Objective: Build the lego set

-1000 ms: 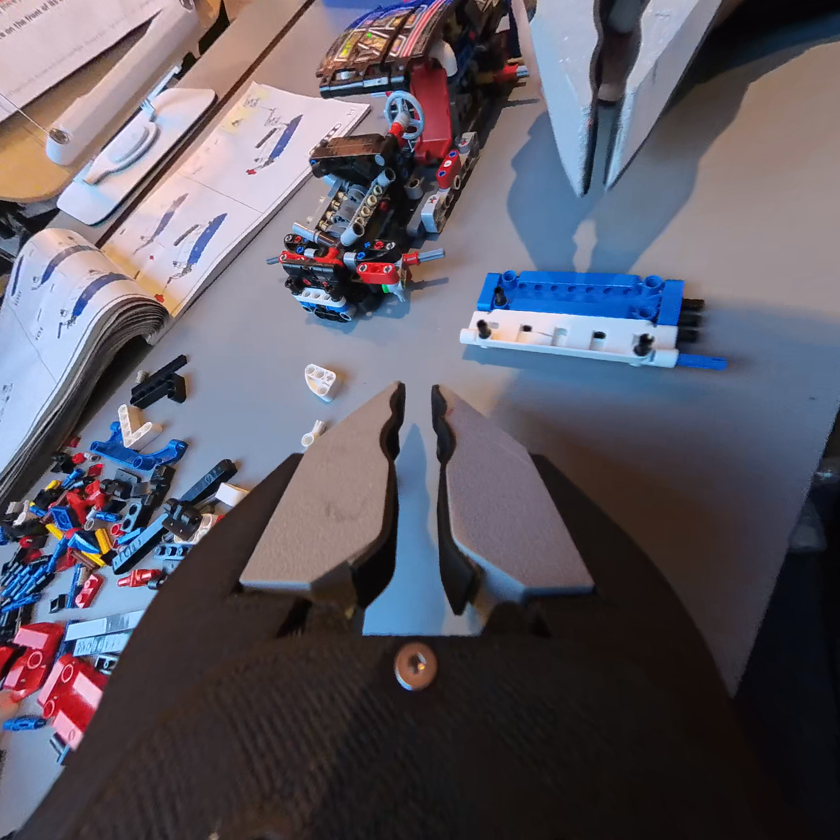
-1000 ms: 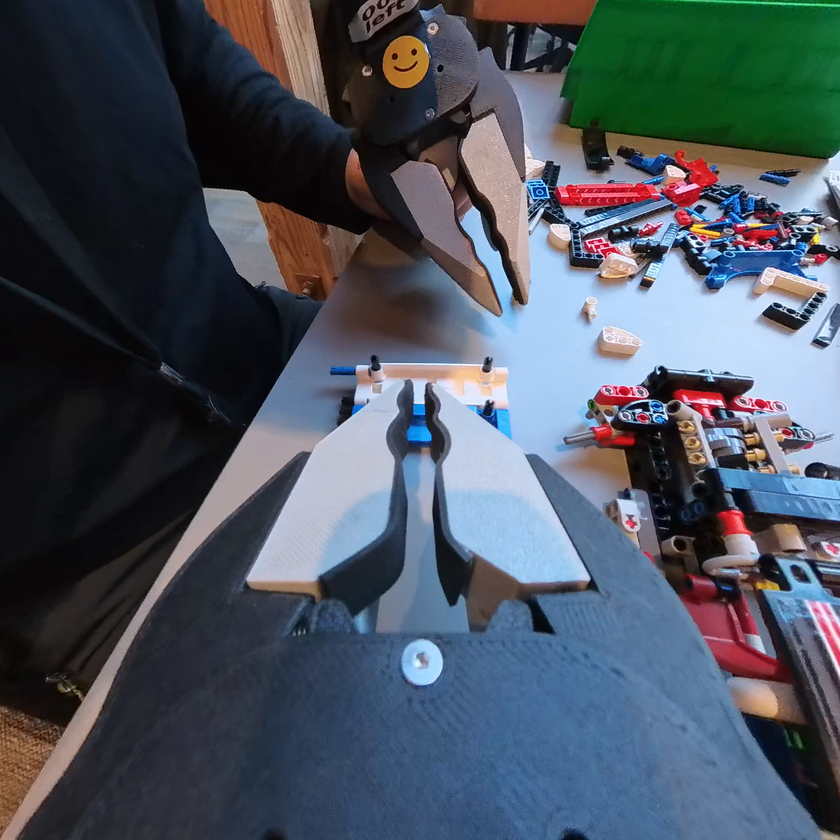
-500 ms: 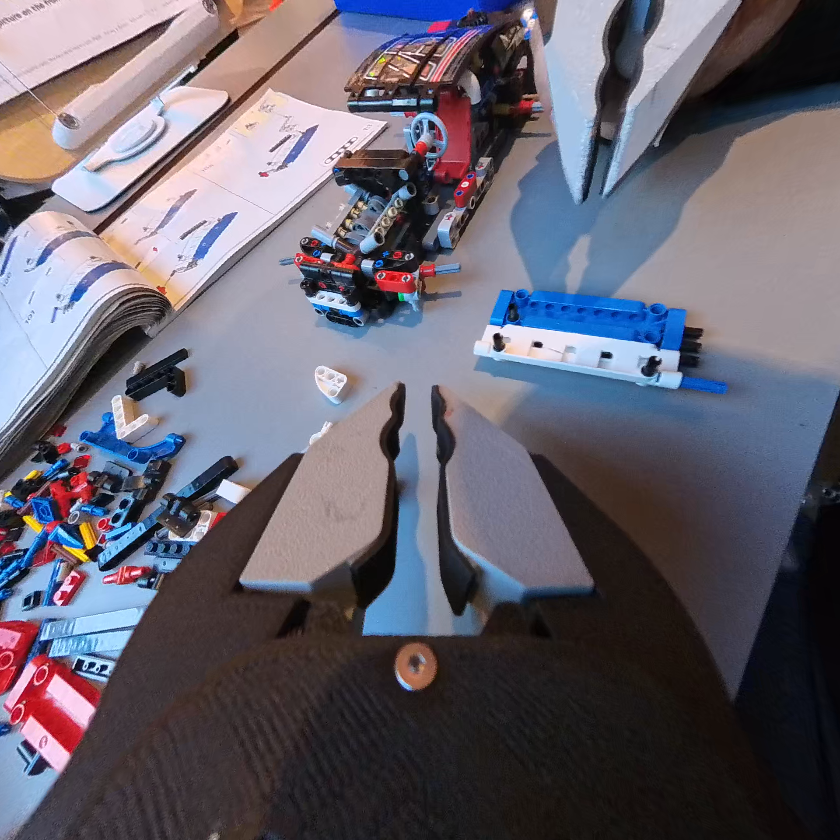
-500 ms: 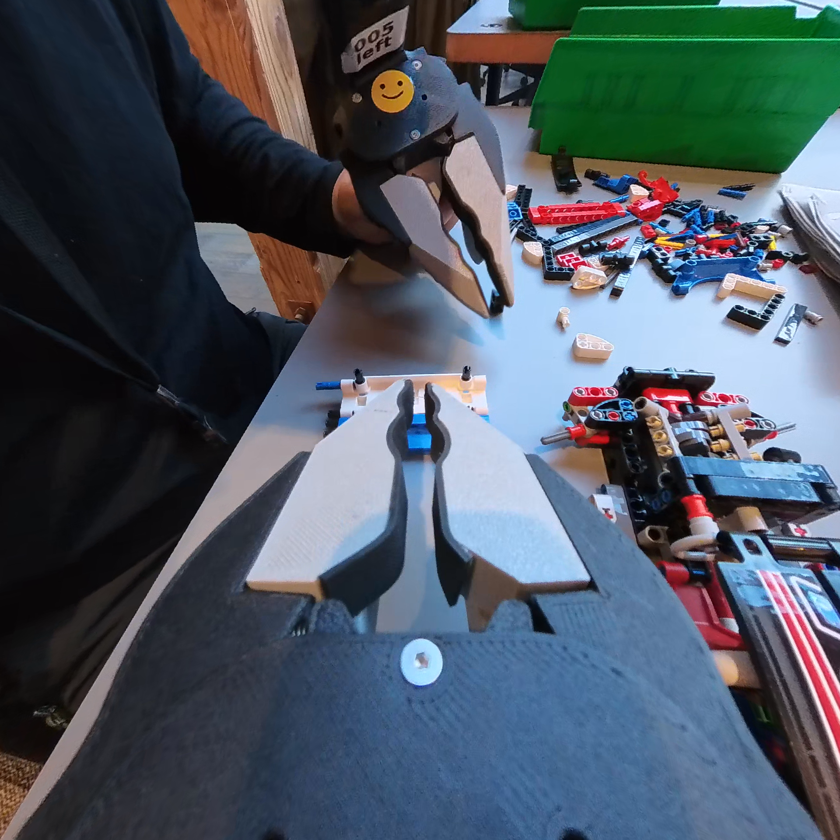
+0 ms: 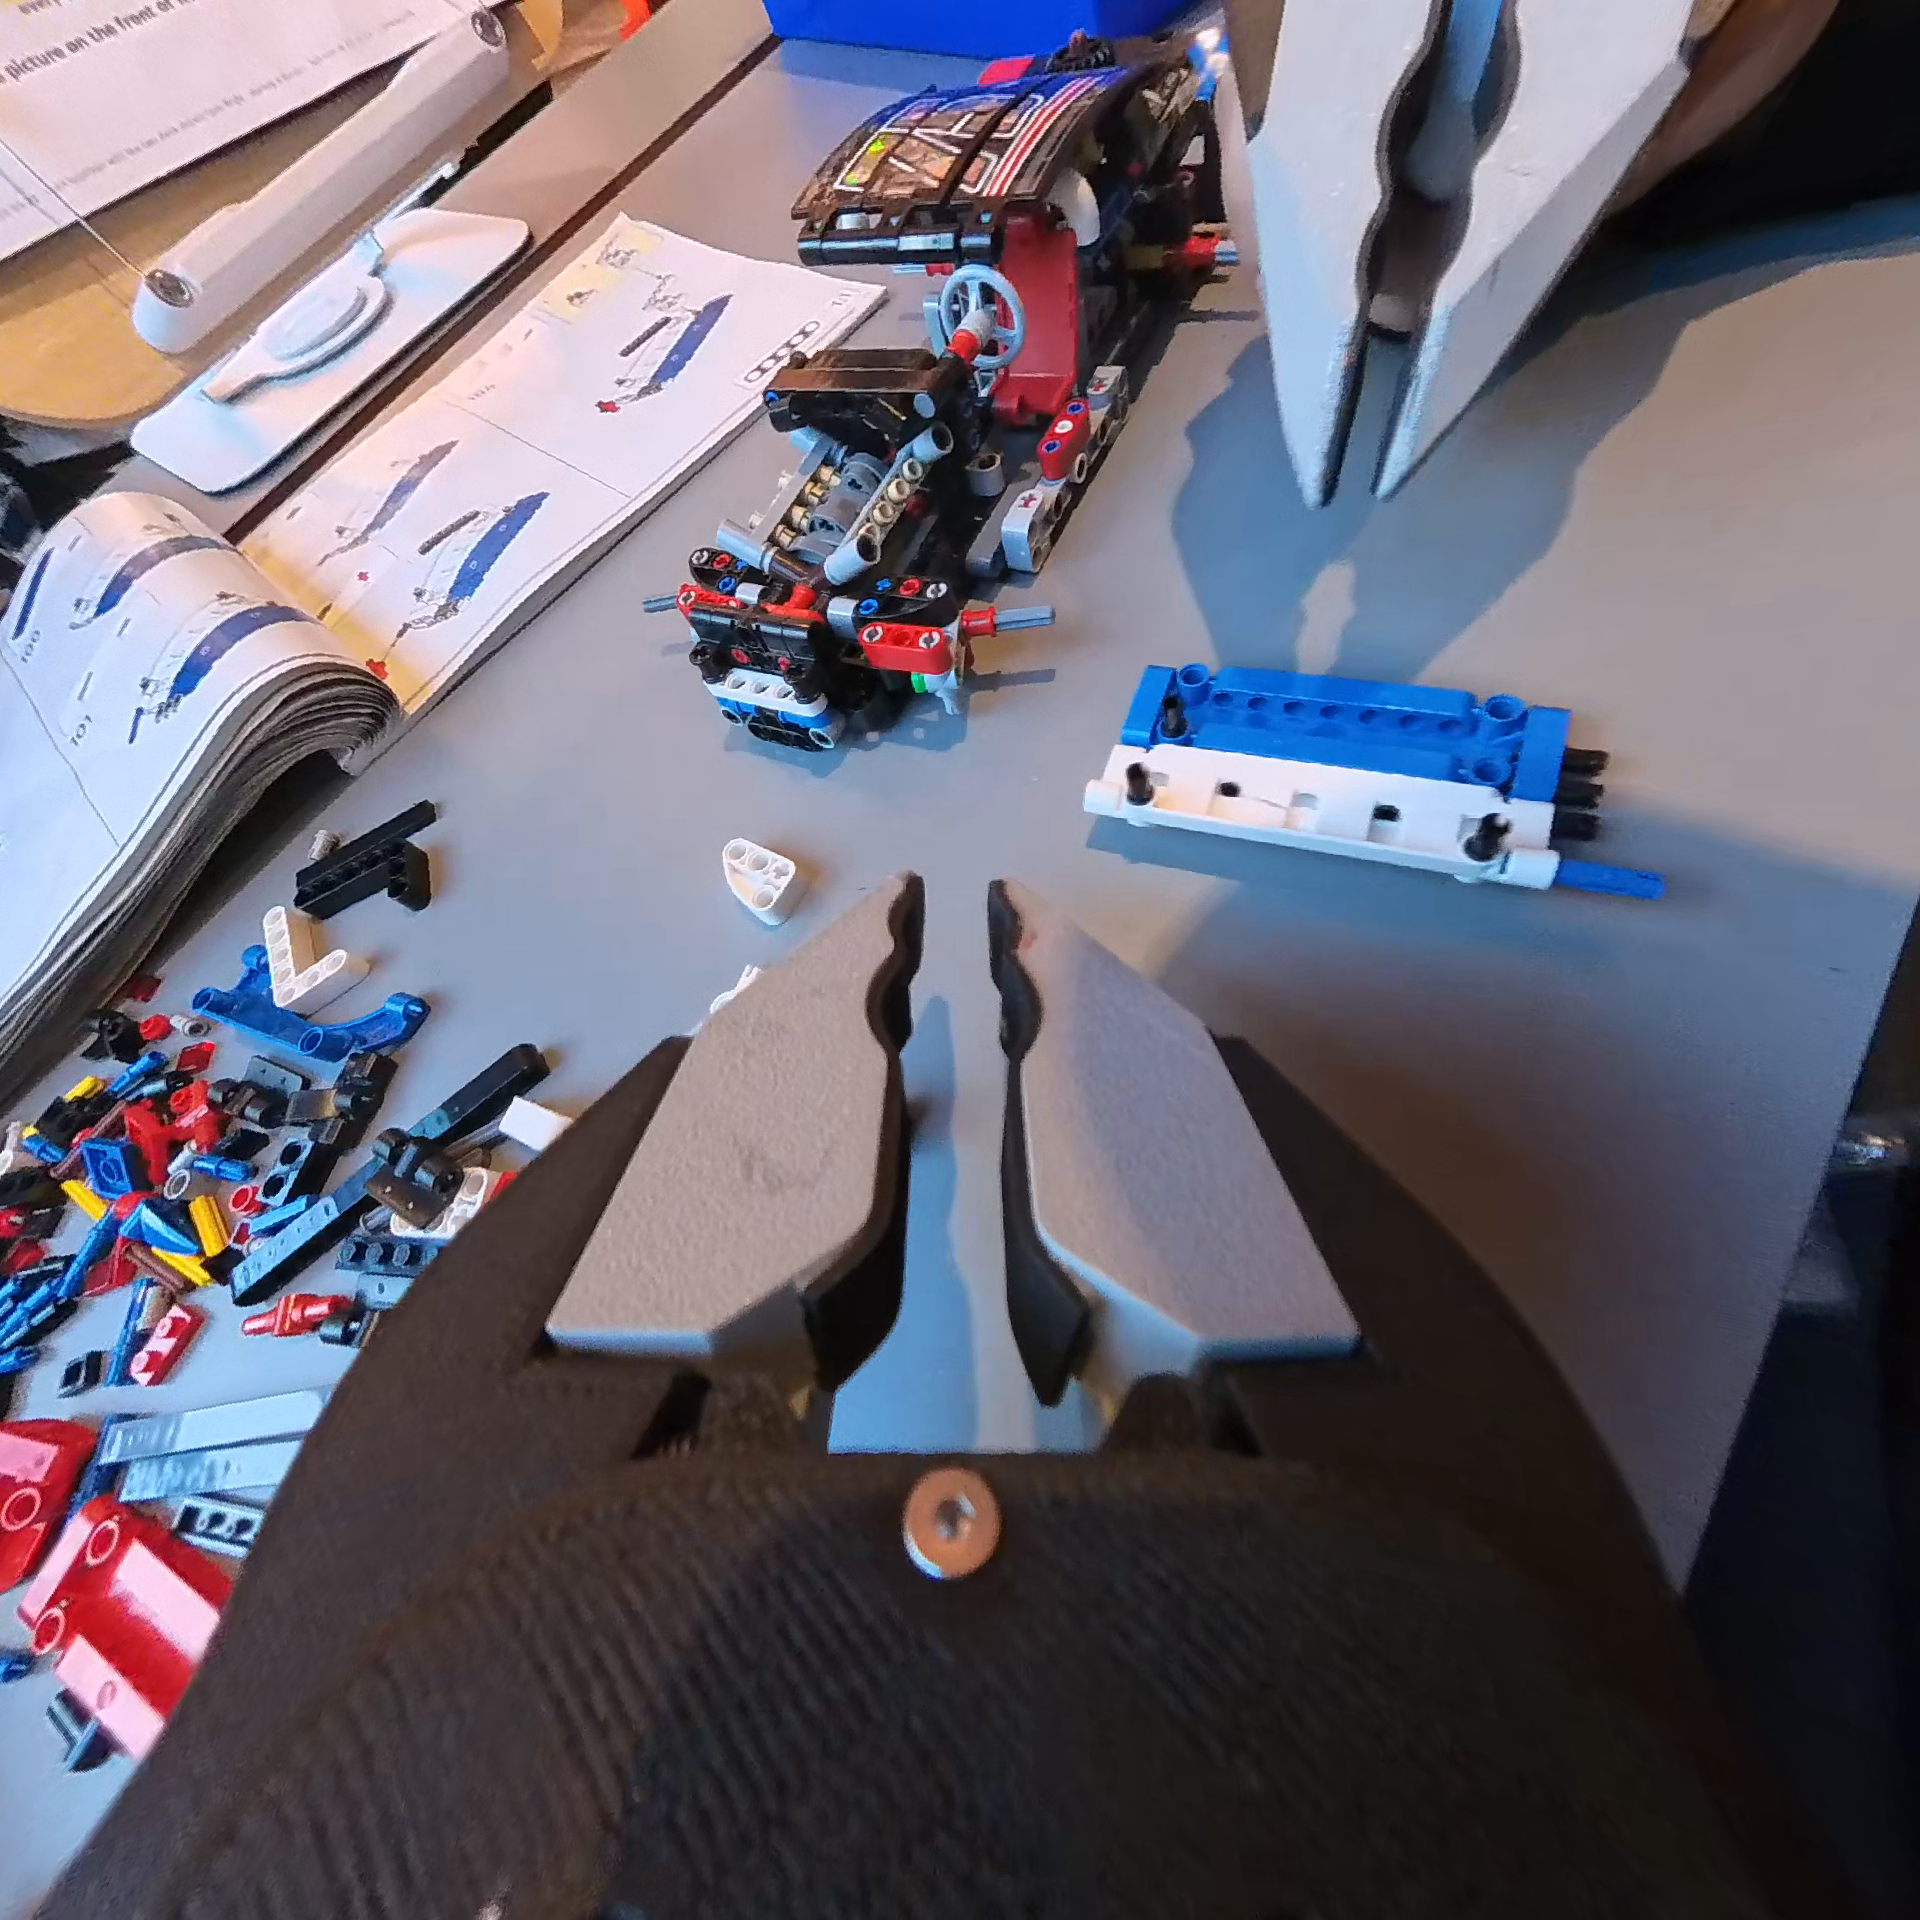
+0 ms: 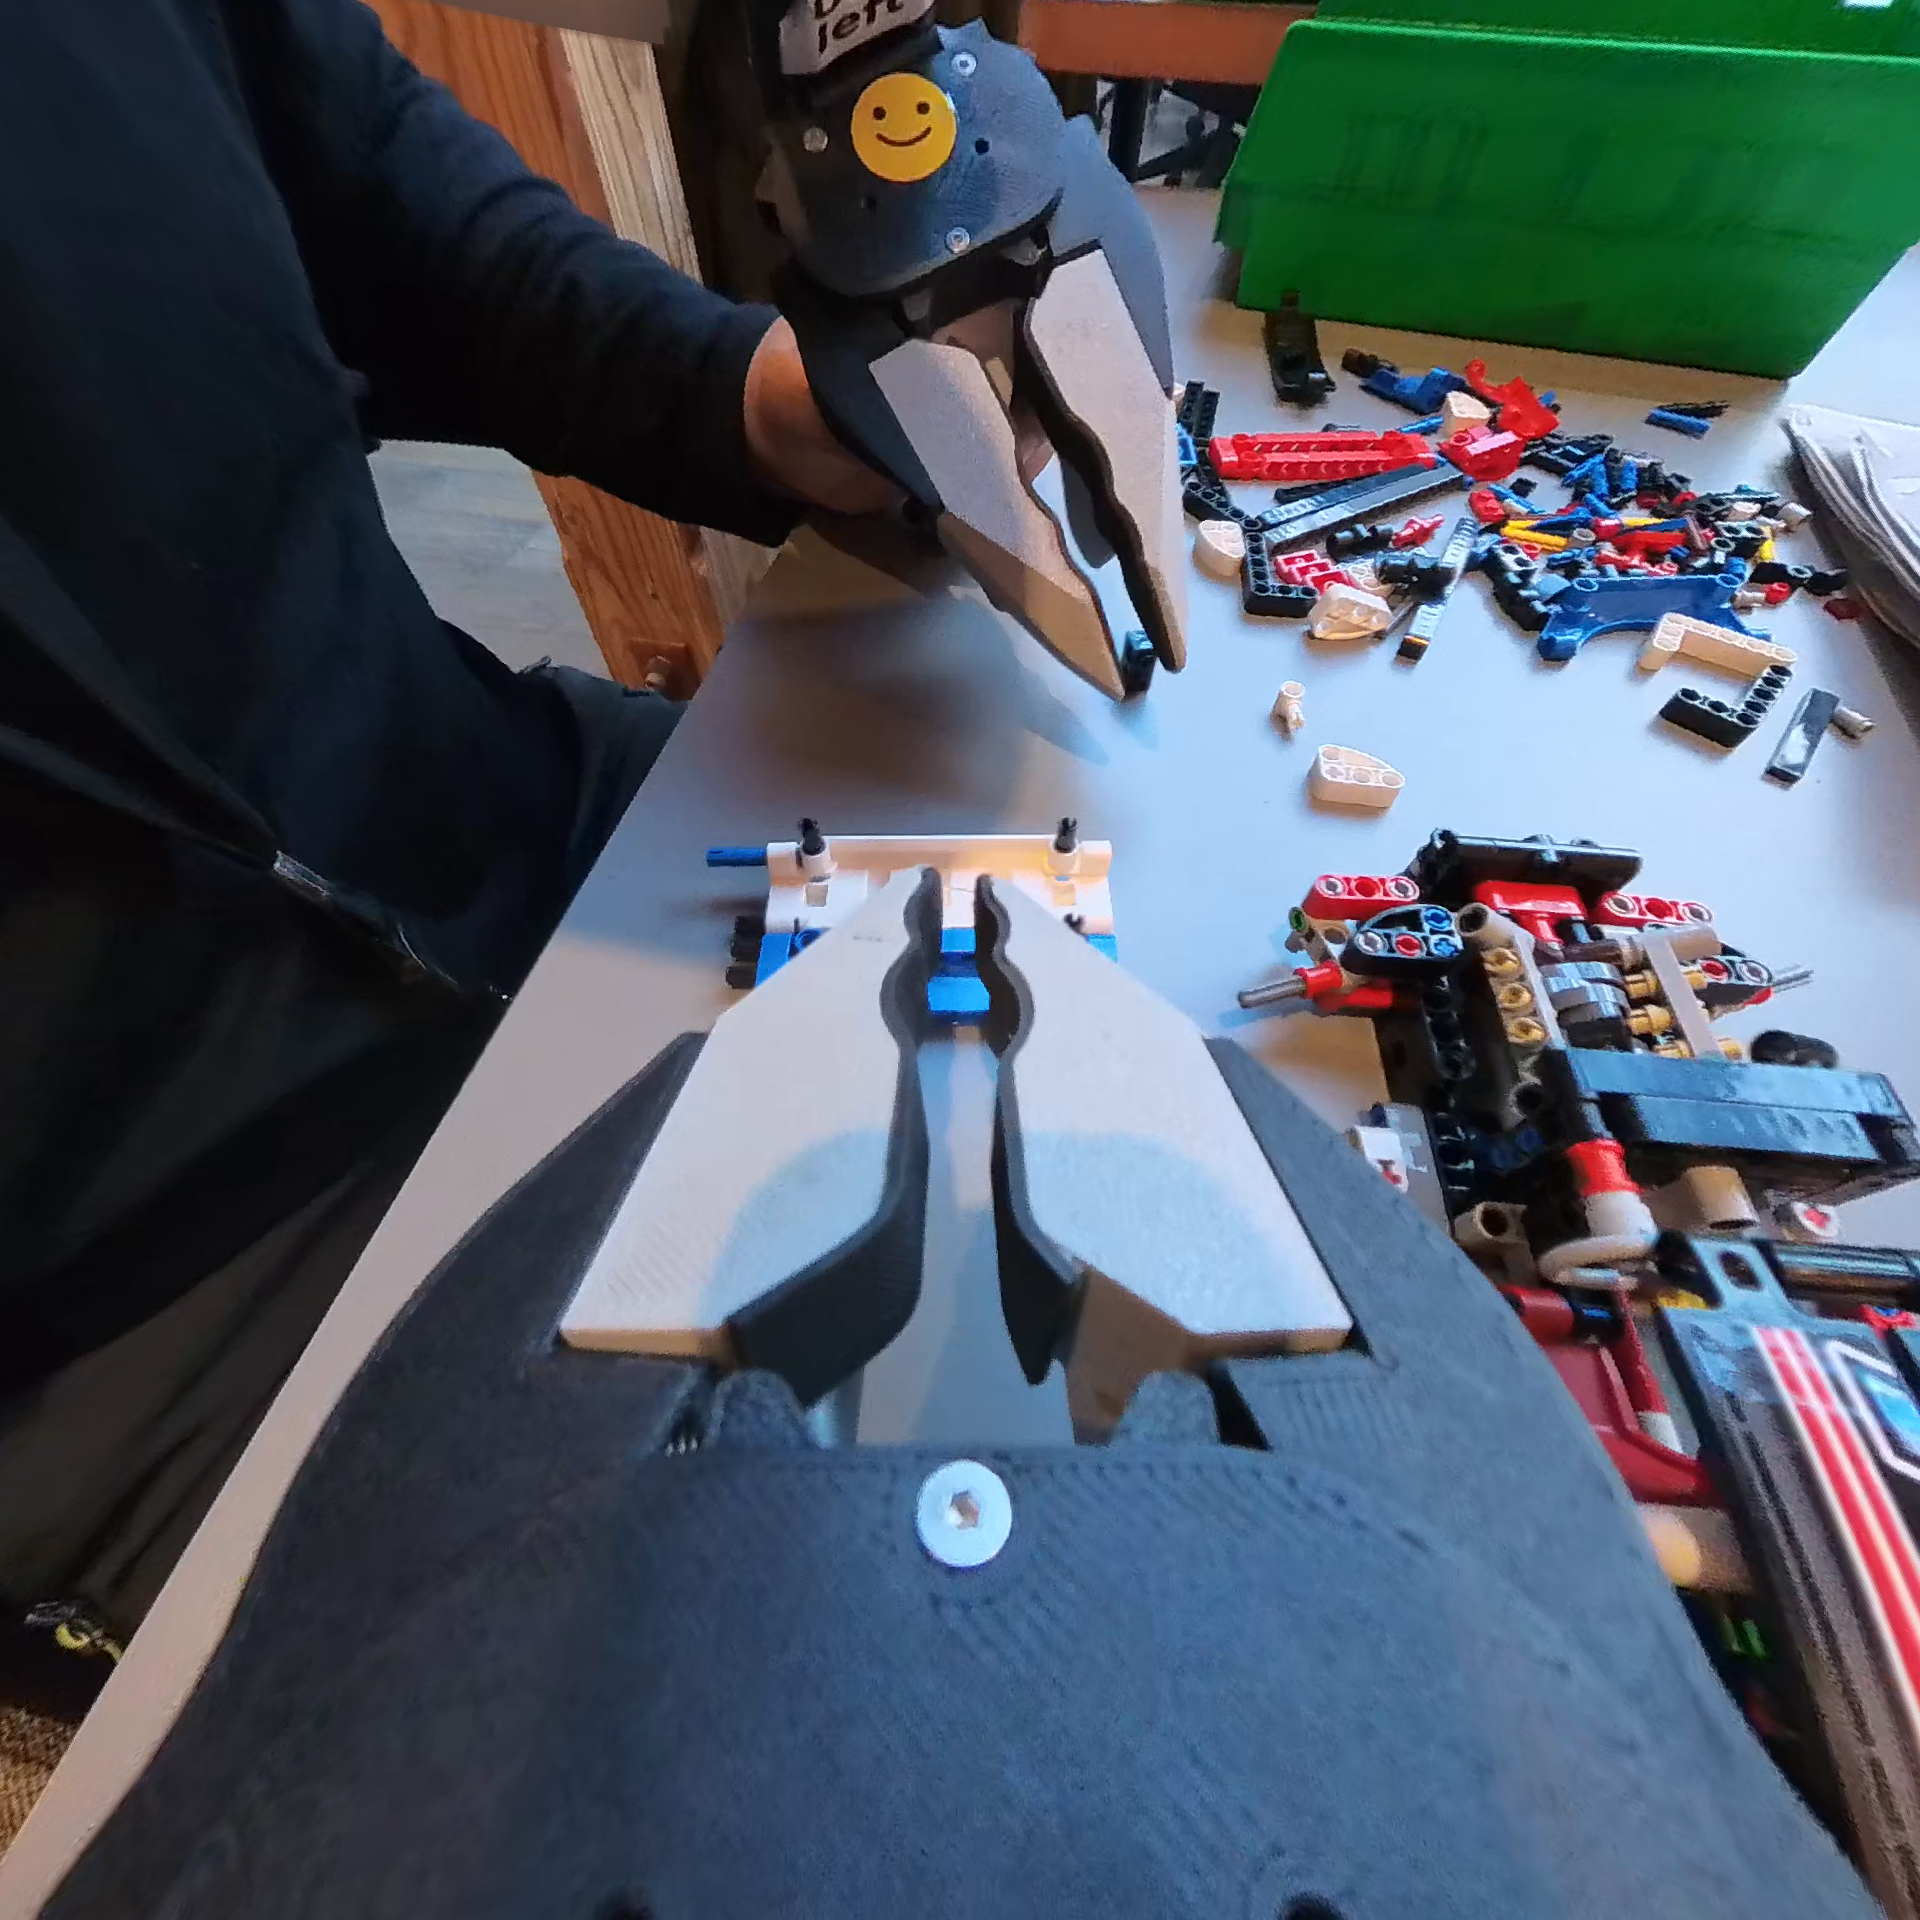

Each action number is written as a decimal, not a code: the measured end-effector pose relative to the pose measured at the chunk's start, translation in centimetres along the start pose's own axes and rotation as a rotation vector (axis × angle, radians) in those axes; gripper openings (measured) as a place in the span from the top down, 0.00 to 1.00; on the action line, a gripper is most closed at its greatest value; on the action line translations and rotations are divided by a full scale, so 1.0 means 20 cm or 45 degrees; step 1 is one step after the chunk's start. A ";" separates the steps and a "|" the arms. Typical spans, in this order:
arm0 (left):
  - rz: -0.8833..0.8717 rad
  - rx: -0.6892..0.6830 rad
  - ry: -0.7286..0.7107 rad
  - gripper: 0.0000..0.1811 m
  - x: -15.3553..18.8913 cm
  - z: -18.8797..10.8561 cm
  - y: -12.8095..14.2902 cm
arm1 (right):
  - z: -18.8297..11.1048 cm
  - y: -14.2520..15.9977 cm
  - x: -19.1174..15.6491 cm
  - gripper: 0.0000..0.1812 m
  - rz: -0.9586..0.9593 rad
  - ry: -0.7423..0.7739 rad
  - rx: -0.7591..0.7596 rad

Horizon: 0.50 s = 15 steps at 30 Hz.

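A blue and white Lego panel [image 5: 1340, 769] lies flat on the grey table [image 5: 1455, 1143]. A partly built black and red Lego car [image 5: 883, 582] stands to its left. My left gripper [image 5: 953, 894] hovers near the panel's left end, shut to a narrow slit and empty. In the right wrist view it [image 6: 1143, 670] points down close to the table. My right gripper [image 6: 961, 883] hangs over the panel [image 6: 935, 857], shut to a slit and empty. It shows at the top of the left wrist view [image 5: 1356, 497]. The car [image 6: 1558, 1039] is to its right.
A small white piece [image 5: 764, 881] lies by my left fingertips. A pile of loose pieces [image 5: 177, 1174] spreads at the left. An open instruction booklet [image 5: 468, 488] lies beyond it. A green bin [image 6: 1558, 177] stands at the far side. A person's dark sleeve [image 6: 312, 416] lines the table edge. My hands' fingertips stand some 10 cm from each other.
My left gripper has dipped a little toward the table and both views have shifted slightly. The jaws have not changed and no piece has moved.
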State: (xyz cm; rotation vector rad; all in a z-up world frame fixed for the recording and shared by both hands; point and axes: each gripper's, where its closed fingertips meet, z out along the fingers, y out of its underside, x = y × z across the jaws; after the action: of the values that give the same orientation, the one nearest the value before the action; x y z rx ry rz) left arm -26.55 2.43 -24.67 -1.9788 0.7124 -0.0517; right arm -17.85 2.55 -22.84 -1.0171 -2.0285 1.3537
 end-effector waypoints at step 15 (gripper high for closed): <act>0.160 -0.049 0.032 0.95 0.09 0.02 0.02 | 0.08 0.05 -0.11 0.77 -0.028 -0.098 -0.130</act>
State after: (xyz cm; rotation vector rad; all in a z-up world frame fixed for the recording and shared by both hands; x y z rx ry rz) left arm -25.11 1.82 -25.64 -1.9685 0.8588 0.0126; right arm -17.37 0.18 -24.35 -0.9971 -2.1785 1.3082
